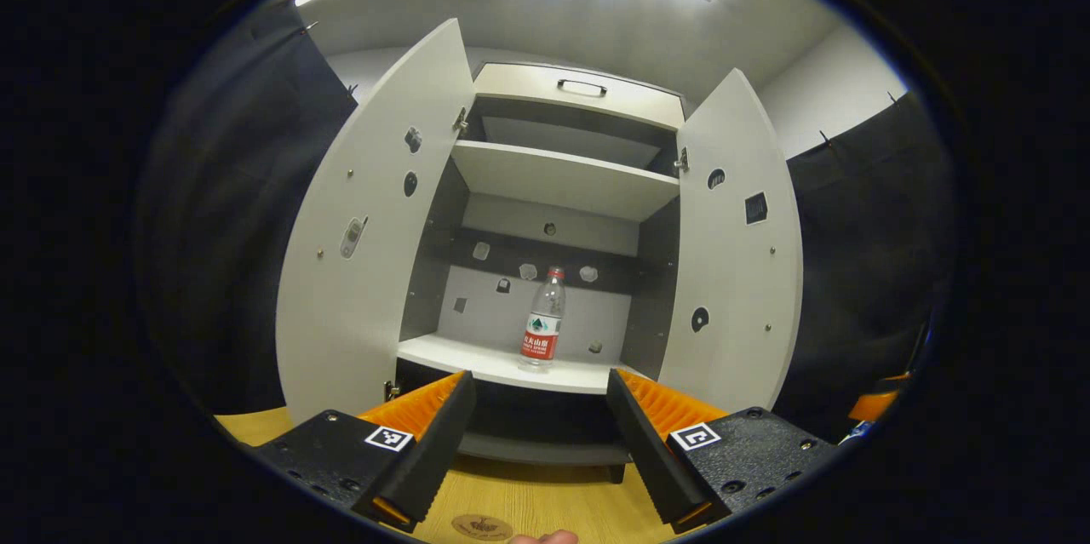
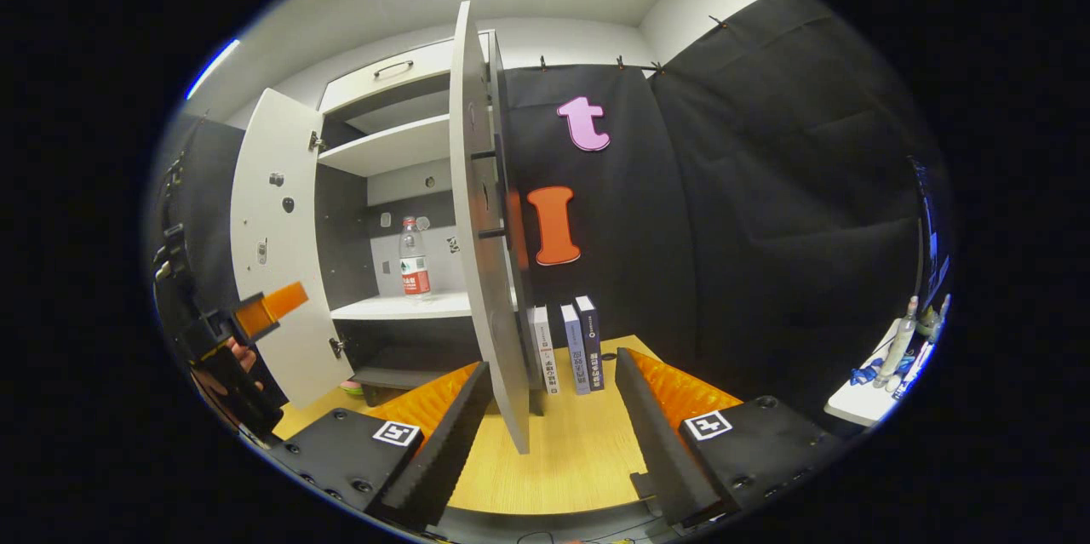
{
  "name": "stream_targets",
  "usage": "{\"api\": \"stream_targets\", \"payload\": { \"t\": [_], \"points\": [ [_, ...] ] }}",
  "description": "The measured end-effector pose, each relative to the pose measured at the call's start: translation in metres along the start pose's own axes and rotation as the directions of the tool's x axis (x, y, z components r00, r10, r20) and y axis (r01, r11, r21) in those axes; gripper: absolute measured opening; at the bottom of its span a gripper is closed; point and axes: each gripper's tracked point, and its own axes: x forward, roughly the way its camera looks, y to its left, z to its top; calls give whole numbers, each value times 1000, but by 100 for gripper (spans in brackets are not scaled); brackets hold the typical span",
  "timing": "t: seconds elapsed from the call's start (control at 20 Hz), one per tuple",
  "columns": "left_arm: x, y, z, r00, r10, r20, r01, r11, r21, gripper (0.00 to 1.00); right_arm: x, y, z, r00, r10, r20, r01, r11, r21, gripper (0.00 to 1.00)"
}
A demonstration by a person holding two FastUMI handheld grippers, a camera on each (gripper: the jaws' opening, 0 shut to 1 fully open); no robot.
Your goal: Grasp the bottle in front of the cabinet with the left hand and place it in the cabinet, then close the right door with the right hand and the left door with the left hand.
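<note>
Two doors remain open; bottle point(image 1: 543, 318) stands upright on the lower shelf point(image 1: 477, 361) of the cabinet point(image 1: 579, 93), straight ahead of the left gripper point(image 1: 540, 425) and beyond its fingertips, not touching them. Left gripper: fingers apart, holding nothing. Right gripper point(image 2: 552, 420): fingers apart, empty, with the edge of the right door point(image 2: 481, 254) rising between them, slightly nearer its left finger. Placement judged done; step in hand is closing the right door. Suggest pressing the door's outer face, which lies to the right of that edge, and swinging steadily toward the cabinet. Keep the left gripper out of the opening first. Left door point(image 1: 366, 229) follows.
</note>
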Motion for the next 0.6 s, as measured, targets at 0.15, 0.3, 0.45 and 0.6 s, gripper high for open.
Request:
{"api": "stream_targets", "payload": {
  "t": [0.15,0.3,0.45,0.6],
  "points": [
    [-18,-2,-14,999,-17,-31,17,1000,2,95,18,-12,34,999,-19,36,19,1000,-2,97],
    [-24,6,-13,999,-22,-32,24,999,37,95,39,-30,91,989,-38,144,39,999,-3,97],
    [-26,18,-7,999,-24,-21,24,999,26,95,58,-47,131,978,-71,196,75,997,-12,97],
    [-25,40,-2,1000,8,-19,-7,1000,31,94,76,-48,160,971,-82,223,94,995,-42,97]
  ]
}}
